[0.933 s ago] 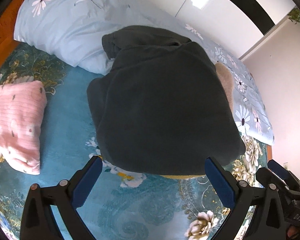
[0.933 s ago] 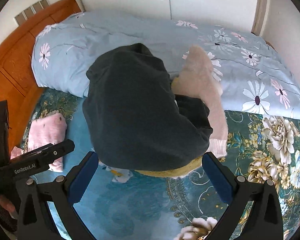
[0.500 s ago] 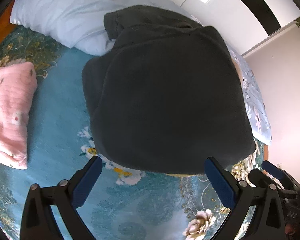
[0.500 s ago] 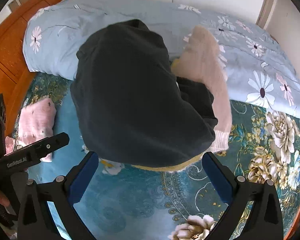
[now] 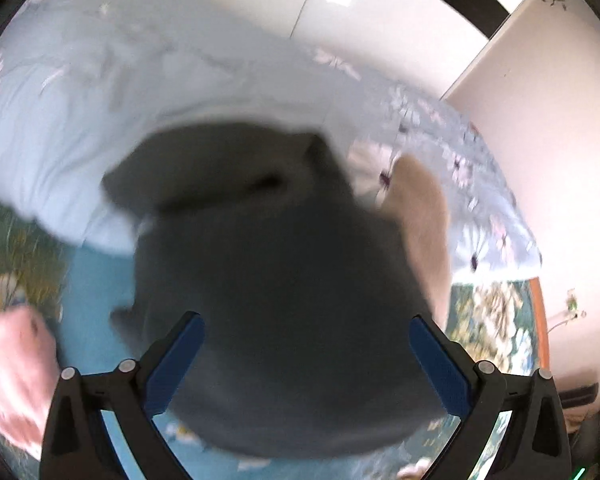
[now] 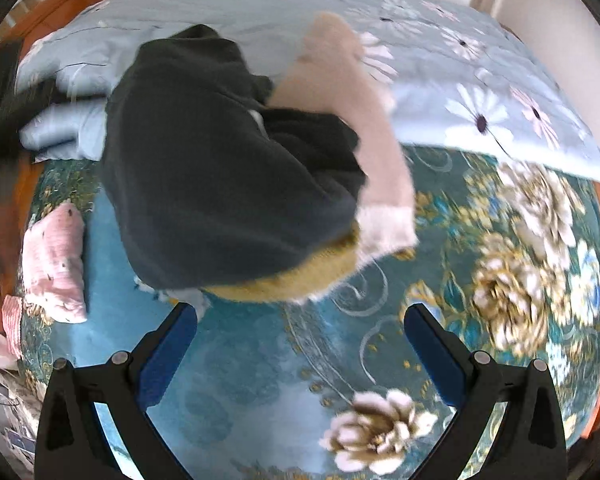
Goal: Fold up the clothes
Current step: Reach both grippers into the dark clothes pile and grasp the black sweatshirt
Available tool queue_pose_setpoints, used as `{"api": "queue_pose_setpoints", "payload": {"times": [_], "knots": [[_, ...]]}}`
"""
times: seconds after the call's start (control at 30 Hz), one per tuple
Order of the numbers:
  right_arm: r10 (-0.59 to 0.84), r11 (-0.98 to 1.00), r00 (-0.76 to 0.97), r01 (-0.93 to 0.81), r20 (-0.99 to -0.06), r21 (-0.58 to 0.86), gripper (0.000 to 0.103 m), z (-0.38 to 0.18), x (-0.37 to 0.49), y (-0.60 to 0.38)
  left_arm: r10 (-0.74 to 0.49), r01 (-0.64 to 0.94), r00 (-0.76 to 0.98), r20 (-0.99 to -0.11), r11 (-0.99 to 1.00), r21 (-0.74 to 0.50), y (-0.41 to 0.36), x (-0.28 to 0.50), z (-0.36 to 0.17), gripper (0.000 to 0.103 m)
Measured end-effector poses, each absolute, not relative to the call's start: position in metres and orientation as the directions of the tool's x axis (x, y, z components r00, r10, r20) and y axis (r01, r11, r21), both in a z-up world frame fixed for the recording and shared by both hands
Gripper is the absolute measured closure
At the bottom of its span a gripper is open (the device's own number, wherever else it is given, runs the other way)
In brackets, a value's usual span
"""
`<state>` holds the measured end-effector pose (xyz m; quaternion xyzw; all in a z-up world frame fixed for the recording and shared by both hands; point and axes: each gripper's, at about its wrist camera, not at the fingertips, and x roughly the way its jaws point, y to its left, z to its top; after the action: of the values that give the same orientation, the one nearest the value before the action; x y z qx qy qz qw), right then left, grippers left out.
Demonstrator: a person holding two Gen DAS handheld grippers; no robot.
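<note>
Currently both grippers empty, jaws wide: left gripper (image 5: 306, 364) close over dark fleece garment (image 6: 220, 168) heaped on teal floral bedspread (image 6: 260, 360), right gripper (image 6: 300, 354) just short of it. Judgement: pinch only the dark hem, clear of beige knit (image 6: 364, 128) and mustard layer (image 6: 292, 280) beneath

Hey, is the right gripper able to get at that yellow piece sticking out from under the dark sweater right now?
Probably yes. The right gripper is open and empty, and the yellow garment's edge shows just ahead of its fingertips, with only bare bedspread between. The dark sweater lies on top, so only that edge is reachable.
</note>
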<state>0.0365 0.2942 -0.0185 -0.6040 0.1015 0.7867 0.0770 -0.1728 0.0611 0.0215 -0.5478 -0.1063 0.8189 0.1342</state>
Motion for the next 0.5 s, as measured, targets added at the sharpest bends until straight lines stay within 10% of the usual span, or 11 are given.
{"api": "queue_pose_setpoints", "payload": {"times": [0.17,0.3,0.5], "knots": [[0.008,-0.944,-0.230,-0.322,-0.973,0.068,0.000,-0.020,0.072,0.317,0.257,-0.029,-0.287,-0.923,-0.965,-0.260,0.095,-0.217,0.008,0.011],[0.009,-0.931,-0.255,-0.355,-0.967,0.085,0.000,-0.009,0.097,0.331,0.190,0.034,-0.257,-0.948,-0.978,-0.205,0.093,-0.215,-0.005,0.078],[-0.017,-0.906,-0.301,-0.399,-0.953,0.142,0.000,0.000,0.125,0.352,0.205,0.053,-0.330,-0.921,-0.971,-0.235,0.083,-0.175,0.025,0.089]]}}
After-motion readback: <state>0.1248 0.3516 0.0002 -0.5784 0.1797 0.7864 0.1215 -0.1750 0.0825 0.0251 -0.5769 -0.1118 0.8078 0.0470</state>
